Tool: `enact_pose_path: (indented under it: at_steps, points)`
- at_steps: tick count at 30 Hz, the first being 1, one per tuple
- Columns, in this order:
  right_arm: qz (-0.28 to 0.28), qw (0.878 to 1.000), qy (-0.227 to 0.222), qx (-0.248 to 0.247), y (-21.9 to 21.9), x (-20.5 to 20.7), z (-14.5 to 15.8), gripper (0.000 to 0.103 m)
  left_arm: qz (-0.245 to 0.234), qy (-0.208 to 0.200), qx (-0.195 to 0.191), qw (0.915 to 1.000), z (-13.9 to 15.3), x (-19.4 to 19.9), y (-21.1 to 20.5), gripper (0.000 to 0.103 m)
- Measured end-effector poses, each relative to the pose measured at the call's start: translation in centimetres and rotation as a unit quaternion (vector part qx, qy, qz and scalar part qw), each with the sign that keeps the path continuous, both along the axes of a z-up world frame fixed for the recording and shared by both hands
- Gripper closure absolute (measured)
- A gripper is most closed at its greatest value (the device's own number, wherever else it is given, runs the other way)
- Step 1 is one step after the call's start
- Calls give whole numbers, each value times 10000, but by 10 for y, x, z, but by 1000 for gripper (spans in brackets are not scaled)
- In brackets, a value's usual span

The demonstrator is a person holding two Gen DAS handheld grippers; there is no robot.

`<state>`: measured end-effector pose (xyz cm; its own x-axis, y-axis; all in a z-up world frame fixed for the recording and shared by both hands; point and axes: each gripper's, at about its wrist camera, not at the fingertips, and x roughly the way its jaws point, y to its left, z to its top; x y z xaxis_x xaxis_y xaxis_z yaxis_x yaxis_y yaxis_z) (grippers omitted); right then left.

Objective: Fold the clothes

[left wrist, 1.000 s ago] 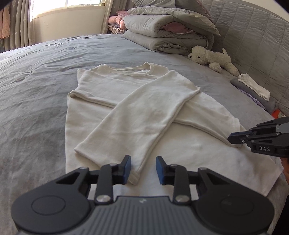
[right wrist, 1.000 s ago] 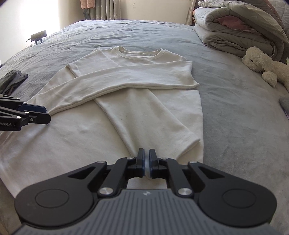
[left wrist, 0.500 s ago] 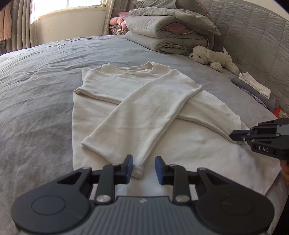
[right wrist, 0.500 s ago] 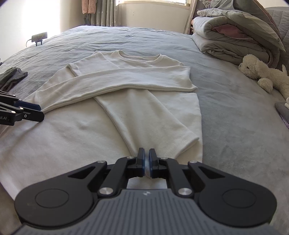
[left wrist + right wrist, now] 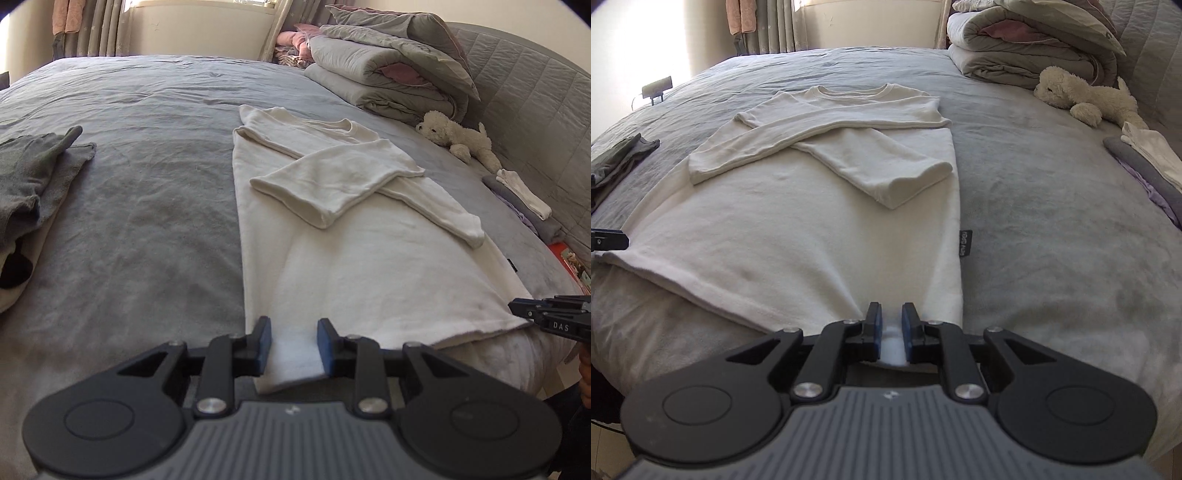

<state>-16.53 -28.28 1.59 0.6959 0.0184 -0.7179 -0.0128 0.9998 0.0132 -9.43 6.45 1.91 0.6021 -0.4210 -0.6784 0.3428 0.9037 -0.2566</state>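
A cream long-sleeved sweater (image 5: 369,266) lies flat on the grey bed (image 5: 147,221), collar far, with both sleeves crossed over its chest. My left gripper (image 5: 294,347) stands open at the hem's left corner, with the cloth lying loose between its blue pads. My right gripper (image 5: 892,332) is at the hem's right corner of the sweater (image 5: 794,229), shut on a bunched bit of hem, and creases run toward it. From the other side, each gripper shows at the frame edge: the right gripper (image 5: 517,308) and the left gripper (image 5: 613,240).
Grey garments (image 5: 33,173) lie at the left of the bed. Folded duvets (image 5: 388,74) and a white plush toy (image 5: 458,138) sit near the quilted headboard. A small pile of folded clothes (image 5: 524,192) lies at the right. The bed's near edge is just under the grippers.
Both grippers have drawn back from the crossed sleeves to the hem. The right, shut on nothing before, now has hem between its pads. The left stays open.
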Motion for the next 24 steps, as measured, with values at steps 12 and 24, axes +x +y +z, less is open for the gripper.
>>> enact_pose_path:
  at_steps: [12, 24]
  points:
    - [-567, 9978, -46, 350, 0, -29, 3, 89, 533, 64, -125, 9985, -1, -25, 20, 66]
    - [-966, 9935, 81, 591, 4, -46, 15, 72, 993, 270, -1525, 9829, 9, -23, 58, 53]
